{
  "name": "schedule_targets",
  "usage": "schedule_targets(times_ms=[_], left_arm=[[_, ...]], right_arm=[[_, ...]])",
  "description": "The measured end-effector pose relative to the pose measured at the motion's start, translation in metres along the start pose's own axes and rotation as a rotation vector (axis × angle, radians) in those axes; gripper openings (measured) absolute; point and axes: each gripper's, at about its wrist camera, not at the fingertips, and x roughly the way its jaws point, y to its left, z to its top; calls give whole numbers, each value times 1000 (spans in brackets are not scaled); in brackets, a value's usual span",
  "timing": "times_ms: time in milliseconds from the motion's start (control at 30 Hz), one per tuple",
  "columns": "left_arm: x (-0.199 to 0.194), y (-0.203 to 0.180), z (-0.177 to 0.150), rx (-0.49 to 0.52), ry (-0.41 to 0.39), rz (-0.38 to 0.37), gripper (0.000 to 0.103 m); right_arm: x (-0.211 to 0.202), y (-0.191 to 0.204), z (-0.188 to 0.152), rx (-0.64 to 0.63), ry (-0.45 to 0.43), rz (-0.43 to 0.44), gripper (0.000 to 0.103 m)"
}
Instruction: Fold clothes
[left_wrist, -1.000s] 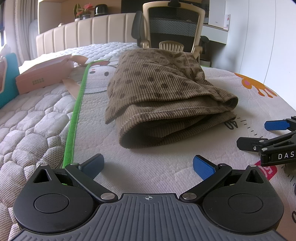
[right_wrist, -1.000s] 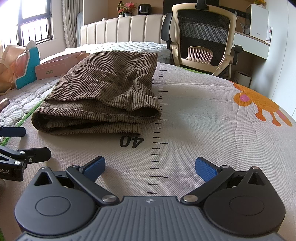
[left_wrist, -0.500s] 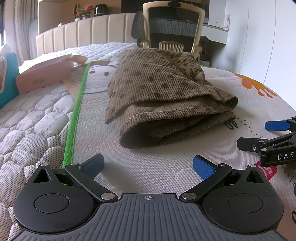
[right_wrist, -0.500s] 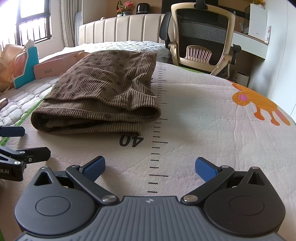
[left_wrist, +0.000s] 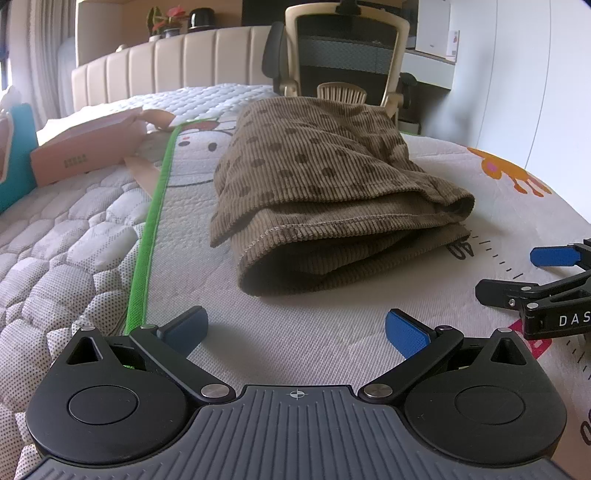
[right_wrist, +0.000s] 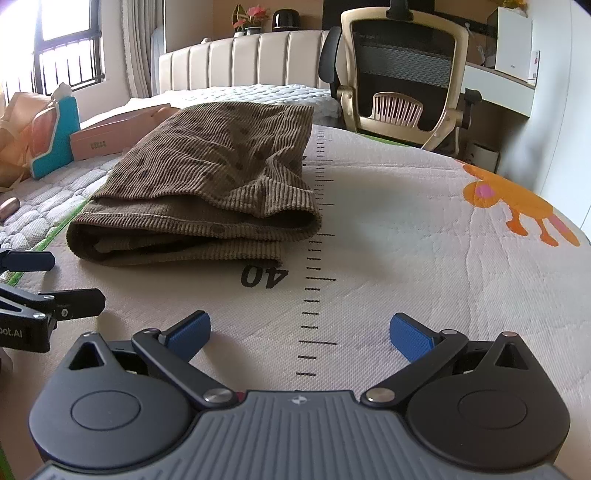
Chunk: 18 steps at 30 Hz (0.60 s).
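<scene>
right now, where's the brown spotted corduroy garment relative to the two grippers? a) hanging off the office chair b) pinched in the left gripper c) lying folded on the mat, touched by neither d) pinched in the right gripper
c: the brown spotted corduroy garment lies folded on the printed white mat, while the left gripper and the right gripper both sit open and short of it, with bare mat between their pads.

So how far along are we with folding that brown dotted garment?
The fold looks done: the brown corduroy garment lies doubled in layers on the printed mat, beside the ruler marks. Nothing is in hand: the left gripper and right gripper are both open, short of the cloth. No other unfolded clothes show.
</scene>
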Motion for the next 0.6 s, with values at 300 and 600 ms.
schedule_targets(times_ms=[300, 600], left_arm=[[0, 1, 0, -1, -2, -2, 103], [0, 1, 0, -3, -3, -4, 103]], right_arm=[[0, 0, 0, 0, -3, 0, 103], [0, 0, -1, -1, -3, 0, 103]])
